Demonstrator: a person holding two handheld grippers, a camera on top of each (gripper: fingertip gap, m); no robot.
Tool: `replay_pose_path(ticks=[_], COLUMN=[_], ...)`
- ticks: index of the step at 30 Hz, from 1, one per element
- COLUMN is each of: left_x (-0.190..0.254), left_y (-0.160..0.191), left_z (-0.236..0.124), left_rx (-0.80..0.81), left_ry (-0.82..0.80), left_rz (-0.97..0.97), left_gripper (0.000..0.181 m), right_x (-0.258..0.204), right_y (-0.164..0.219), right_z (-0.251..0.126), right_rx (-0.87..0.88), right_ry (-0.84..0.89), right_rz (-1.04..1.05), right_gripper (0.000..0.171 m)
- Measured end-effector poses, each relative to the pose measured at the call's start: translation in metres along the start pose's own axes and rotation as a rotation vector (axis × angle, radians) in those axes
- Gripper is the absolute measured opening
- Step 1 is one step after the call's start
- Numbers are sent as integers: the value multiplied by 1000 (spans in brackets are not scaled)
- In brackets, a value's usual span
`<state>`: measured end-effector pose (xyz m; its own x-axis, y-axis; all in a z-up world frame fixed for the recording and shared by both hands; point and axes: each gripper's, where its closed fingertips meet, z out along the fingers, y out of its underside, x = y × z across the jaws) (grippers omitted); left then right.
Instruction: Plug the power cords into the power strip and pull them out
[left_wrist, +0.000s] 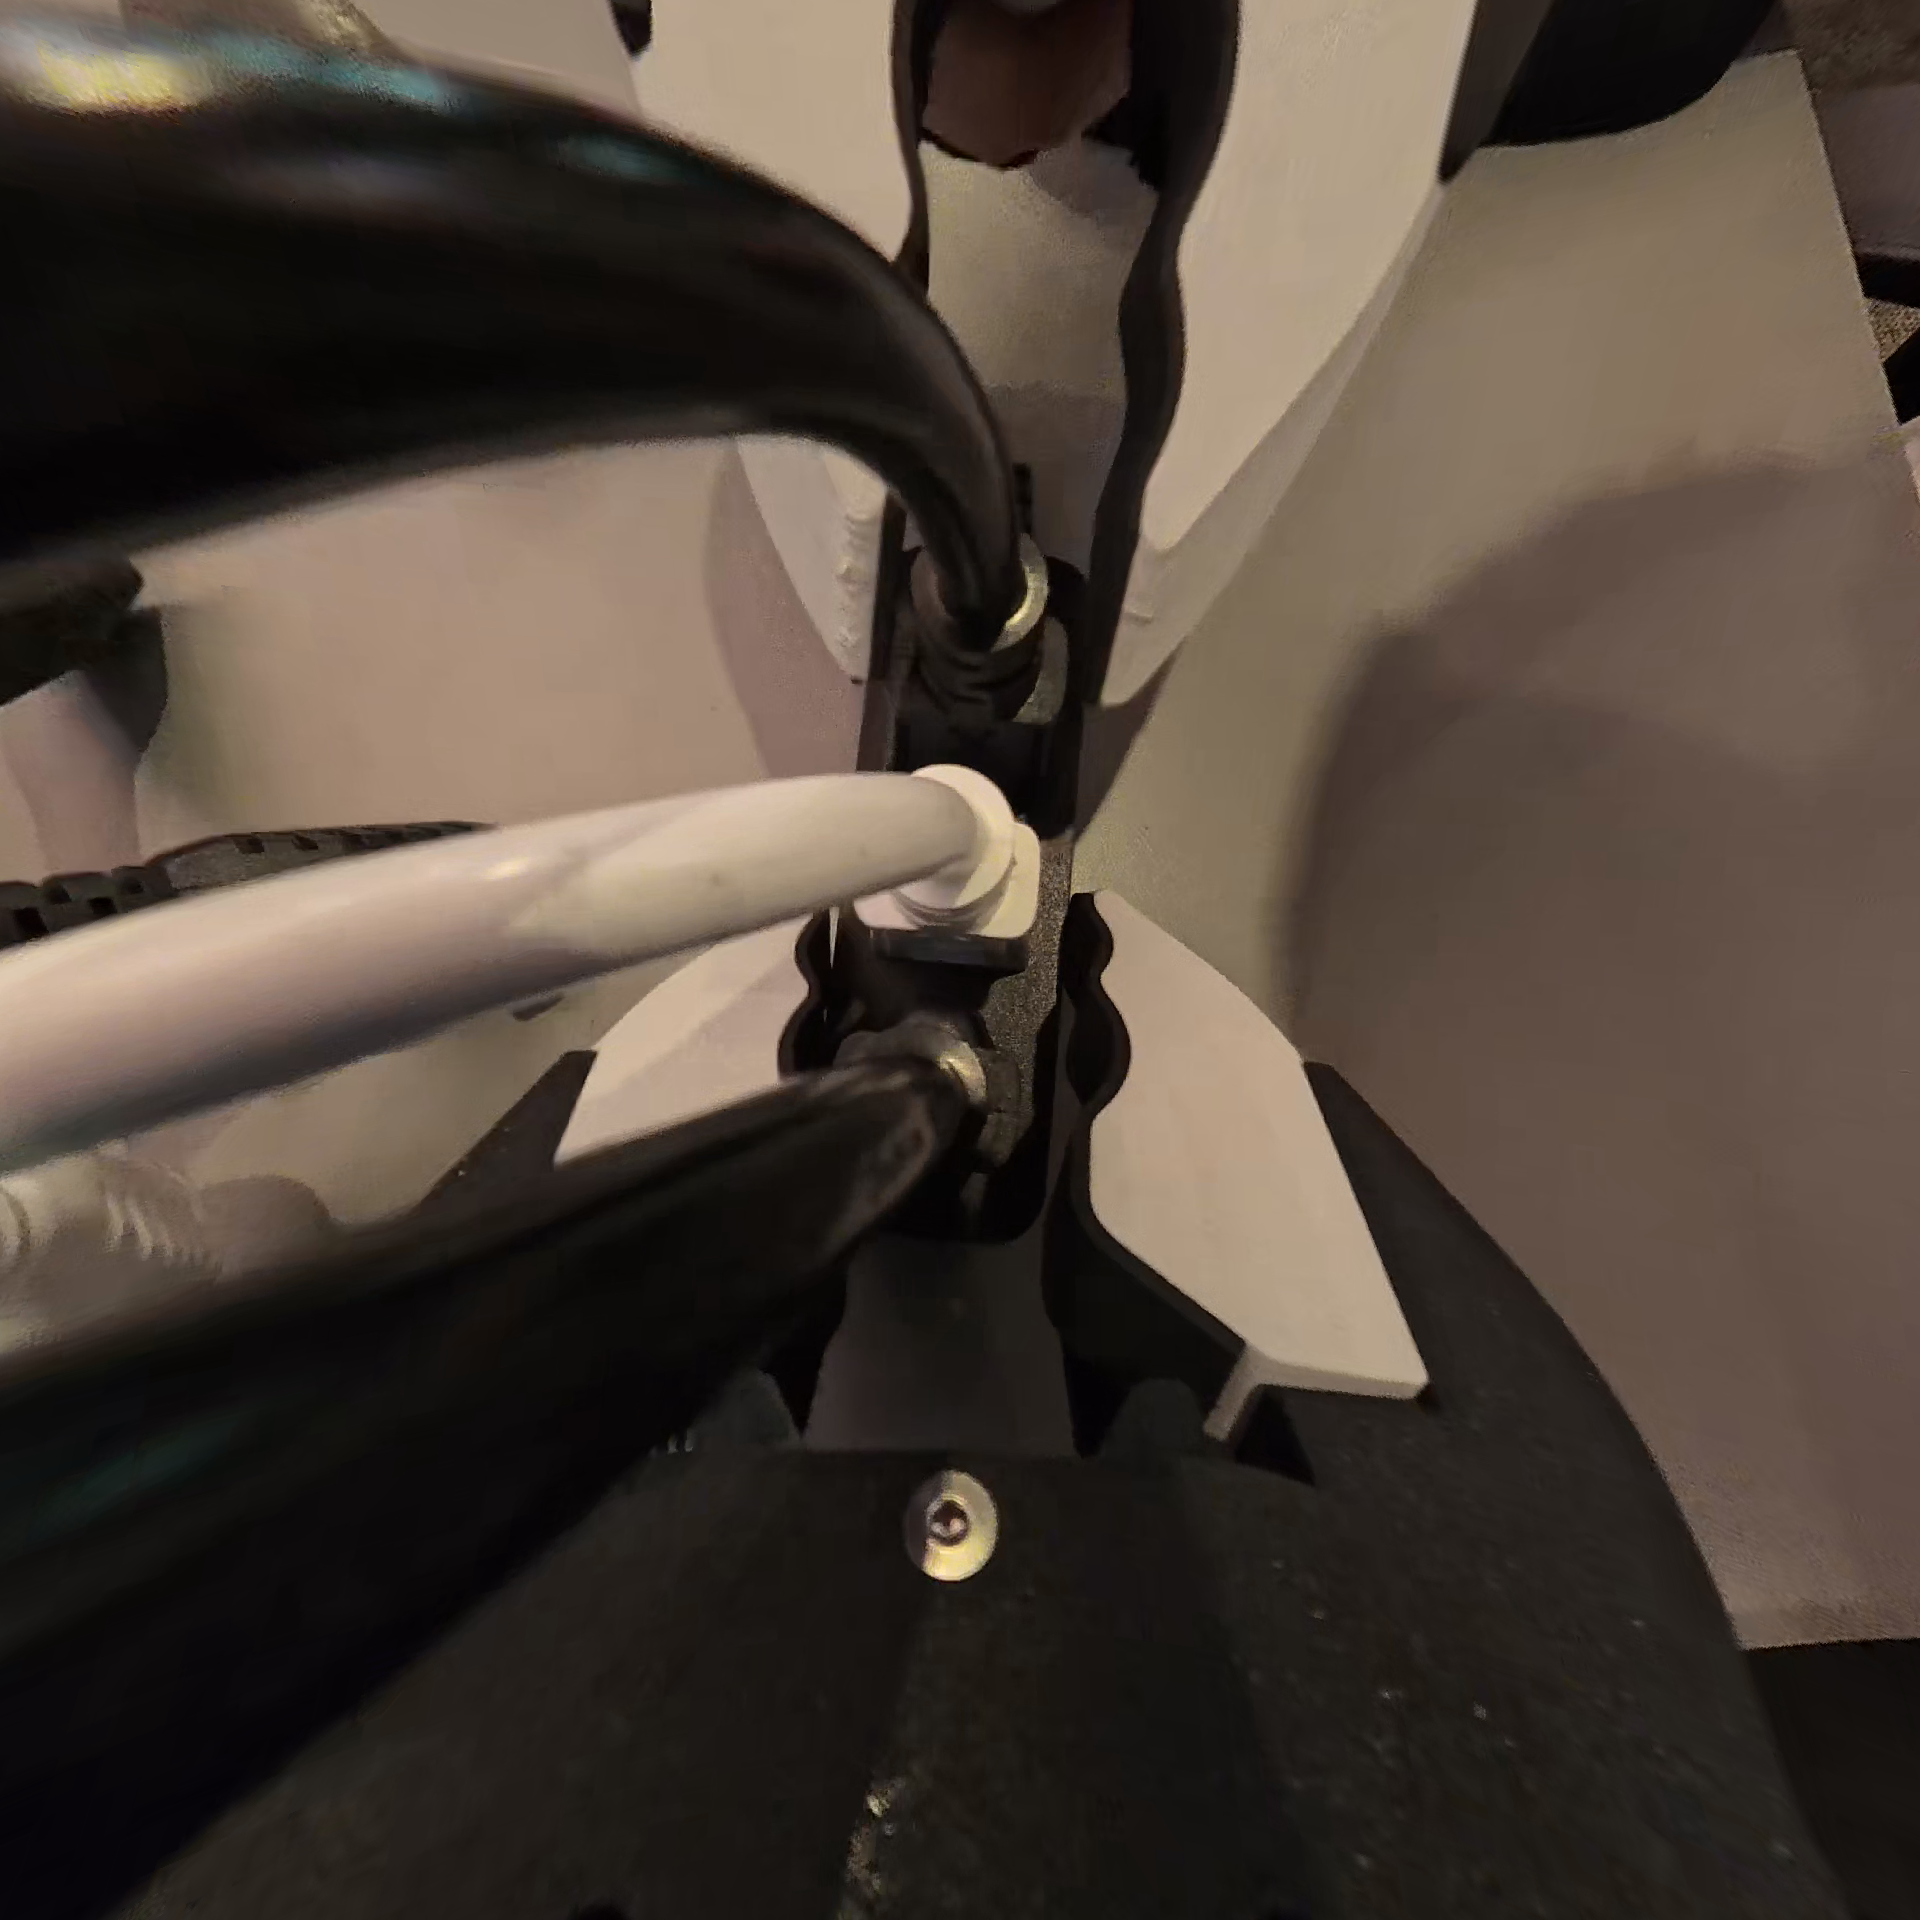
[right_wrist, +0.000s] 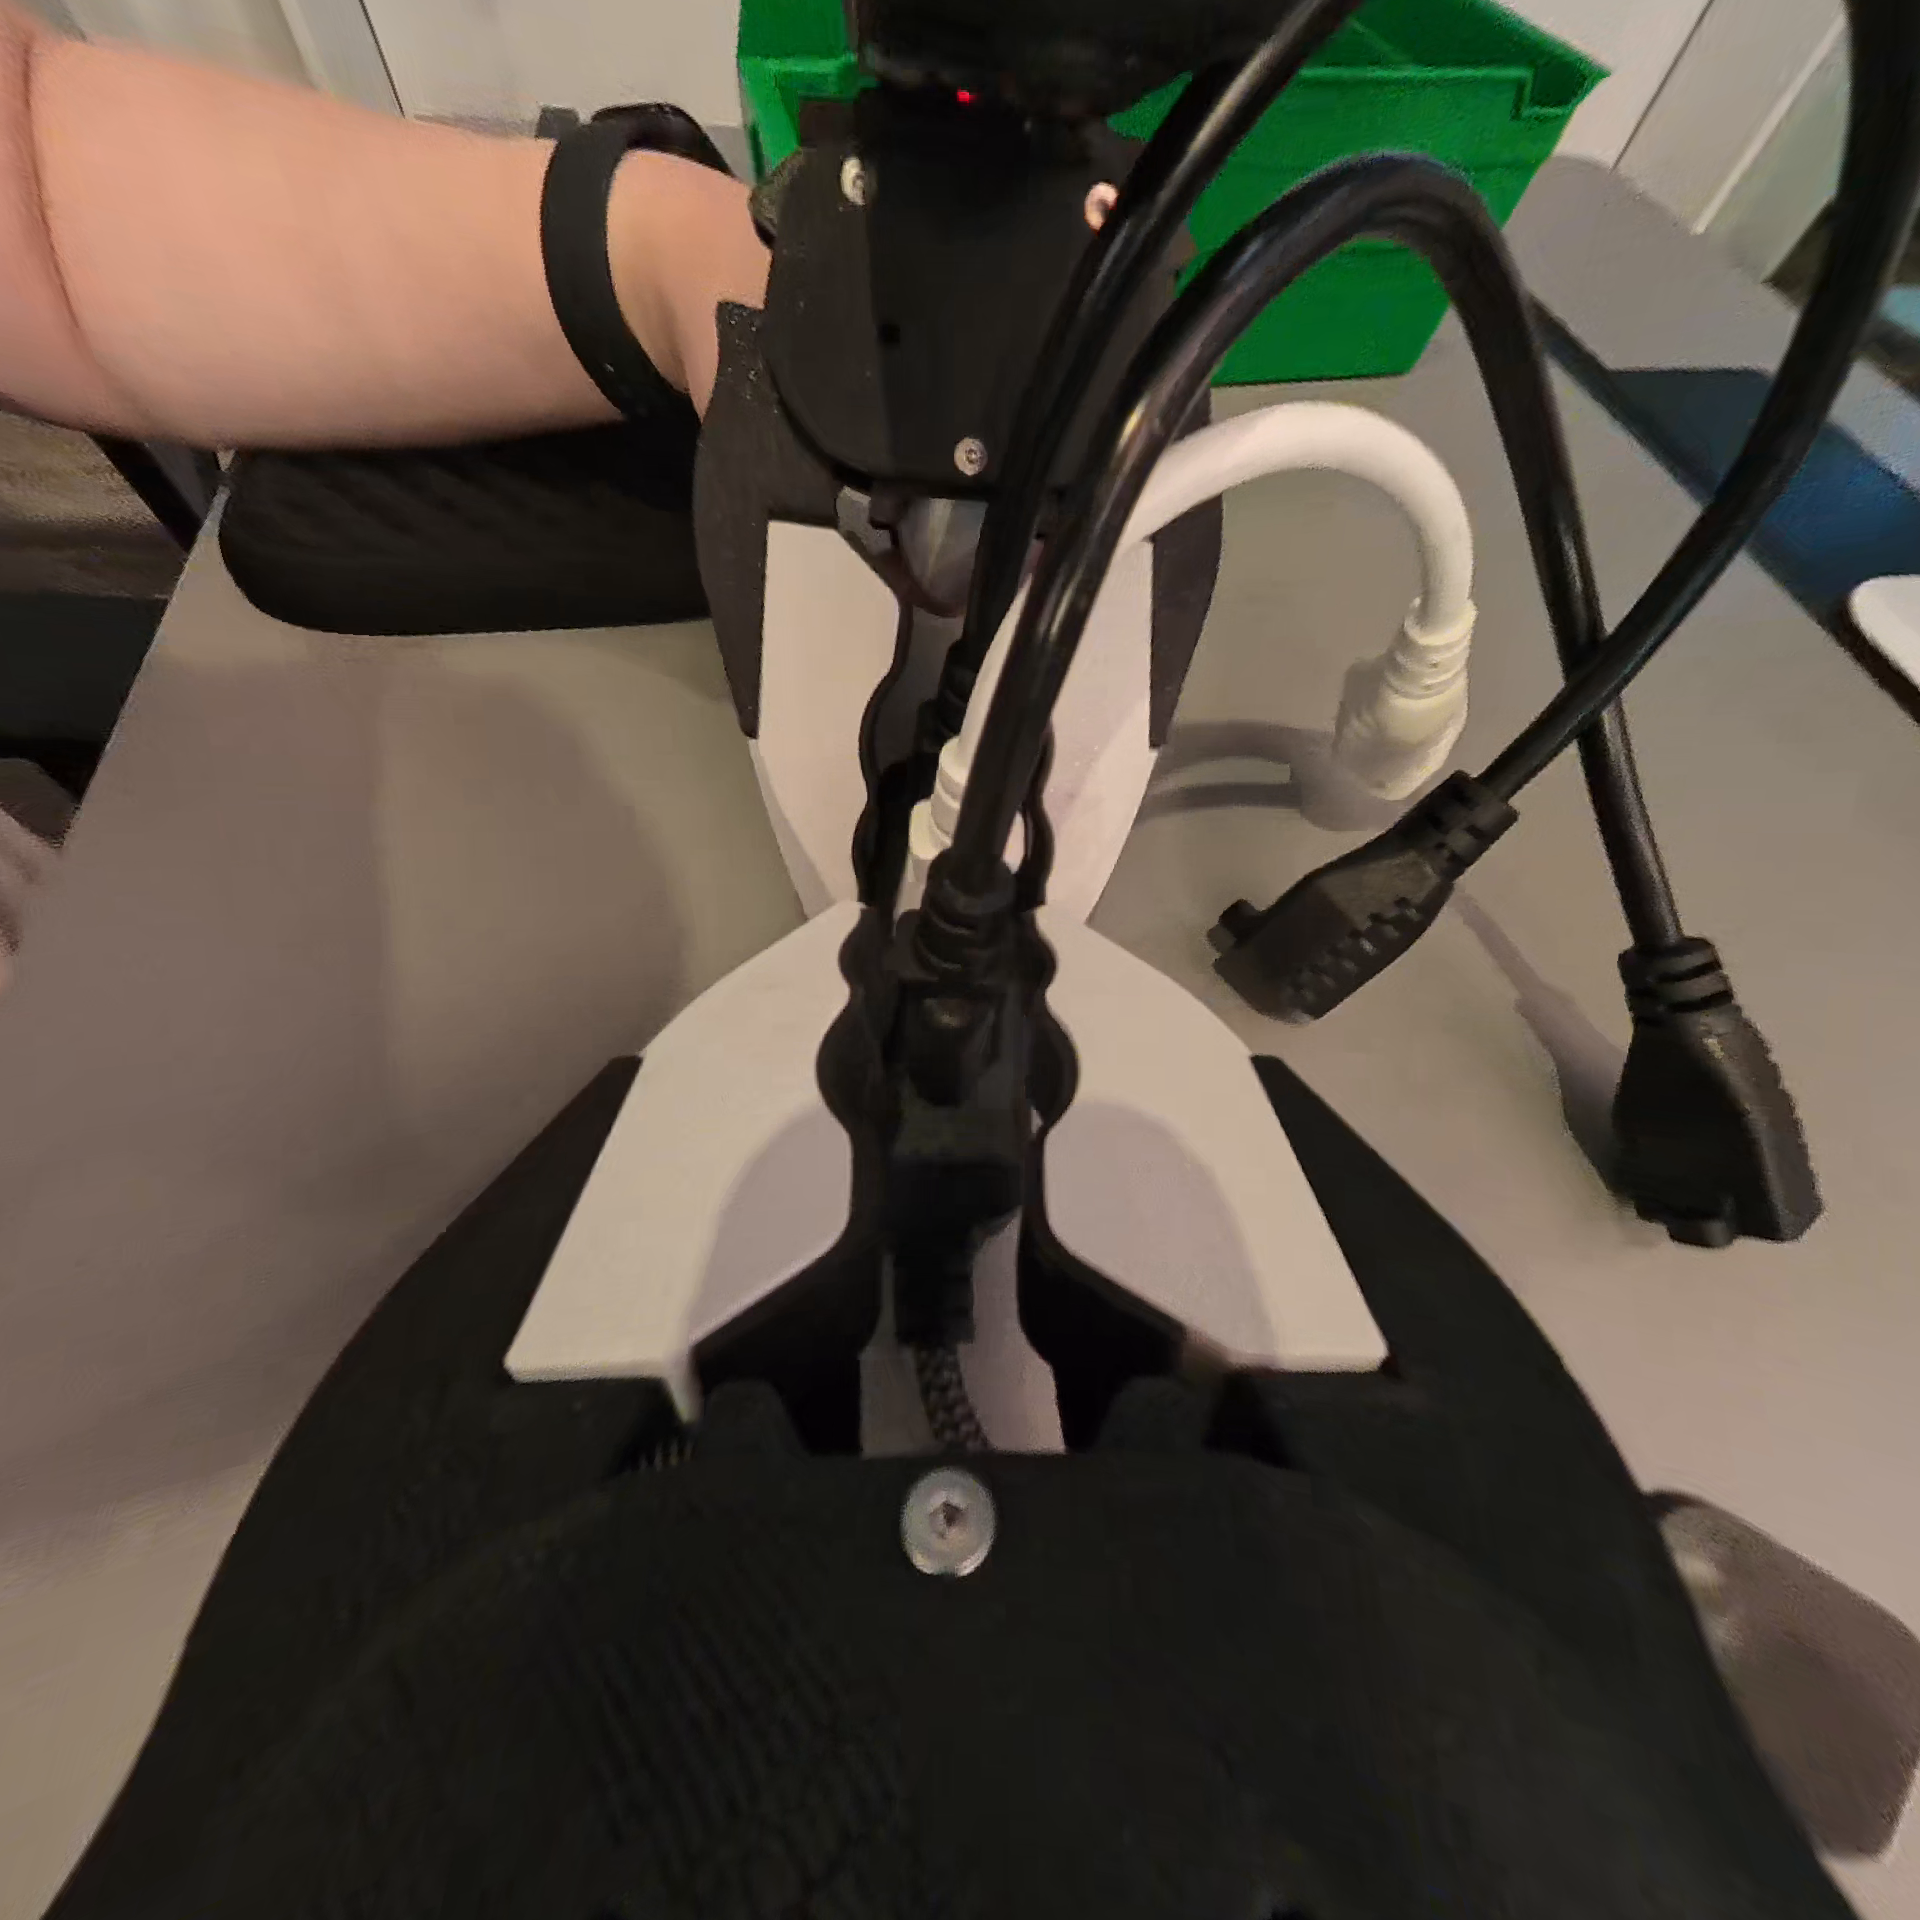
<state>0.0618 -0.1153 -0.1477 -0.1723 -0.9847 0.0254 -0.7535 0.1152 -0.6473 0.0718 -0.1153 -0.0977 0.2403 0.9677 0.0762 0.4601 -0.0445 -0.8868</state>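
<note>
Power strip is the slim black bar (right_wrist: 940, 1153), edge-on and pinched from both ends between two grippers facing each other over the grey table (right_wrist: 416, 935).

From the right wrist view, the right gripper (right_wrist: 951, 935) has its white fingers with wavy black pads clenched on the near end of the power strip, right where a thick black cord's plug (right_wrist: 961, 914) sits. I honestly can't tell if the pads press the plug or the strip body itself. A braided dark cable (right_wrist: 935, 1392) runs from the strip back toward the camera.

Three cords are plugged in a row along the strip: that thick black cord (right_wrist: 1507, 343), then a white cord (right_wrist: 1351, 447), then a thinner black cord (right_wrist: 1195, 135) at the far end.

The left gripper (right_wrist: 935, 769) is clamped shut on the far end. Its own camera shows the same row of plugs squeezed between its pads, and the right gripper closed opposite.

Further out on the table, to the right, the loose ends lie near each other: a black connector on the thick cord (right_wrist: 1714, 1122), a flatter black connector (right_wrist: 1351, 935) and a white connector (right_wrist: 1403, 707).

Behind the left gripper is a person's forearm (right_wrist: 312, 281) with a black wristband (right_wrist: 592, 260), and past it a green plastic bin (right_wrist: 1351, 208).
</note>
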Motion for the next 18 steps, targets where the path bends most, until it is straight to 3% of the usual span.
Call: replay_pose_path(ticks=[7, 12, 15, 18], left_x=[-5, -5, -6, -4], left_y=[-2, -7, -9, -10], left_z=[9, 11, 17, 20], left_rx=[67, 101, 114, 102], left_ry=[-86, -80, -96, -81], left_rz=[36, 16, -3, -15], left_gripper=[50, 50, 63, 58], right_x=[1, 1, 1, -2], right_y=[13, 11, 10, 9], right_z=[7, 6, 6, 8], right_rx=[-126, -10, -4, 11], right_ry=[28, -32, -7, -3], right_rz=[-19, 108, 51, 10], right_gripper=[26, 25, 24, 24])
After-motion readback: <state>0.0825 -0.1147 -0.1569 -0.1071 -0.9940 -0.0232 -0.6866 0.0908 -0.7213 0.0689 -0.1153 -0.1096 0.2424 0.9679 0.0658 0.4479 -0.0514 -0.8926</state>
